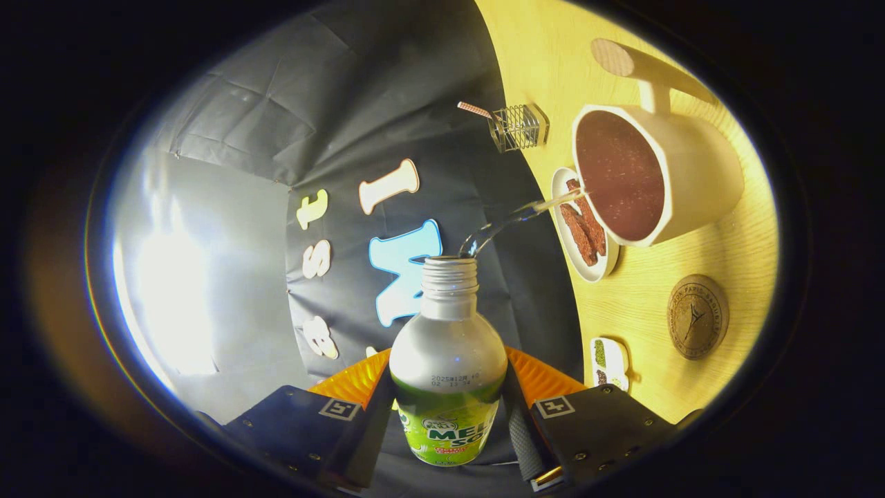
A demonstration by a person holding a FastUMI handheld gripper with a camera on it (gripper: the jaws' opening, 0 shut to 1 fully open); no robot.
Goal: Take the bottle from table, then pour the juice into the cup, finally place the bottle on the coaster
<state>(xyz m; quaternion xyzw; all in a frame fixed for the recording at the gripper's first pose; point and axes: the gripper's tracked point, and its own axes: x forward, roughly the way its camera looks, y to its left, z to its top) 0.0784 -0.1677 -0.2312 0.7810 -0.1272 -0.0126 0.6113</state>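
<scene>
My gripper [448,408] is shut on a silver bottle [448,346] with a green label, one finger pressing on each side of its body. The bottle is tipped over, its open threaded neck pointing toward a cream mug [684,176]. A thin clear stream of juice [515,218] runs from the mouth into the mug, which holds reddish-brown liquid. A round cork coaster [697,316] lies on the light wooden table [650,290], close to the mug's base and off to the side of the bottle.
A small white dish [568,238] with brown strips sits right beside the mug, under the stream. A wire holder [520,127] stands at the table's edge, a small white dish [610,361] with green bits lies near my fingers, and a cork-ended cylinder [622,61] rests beyond the mug.
</scene>
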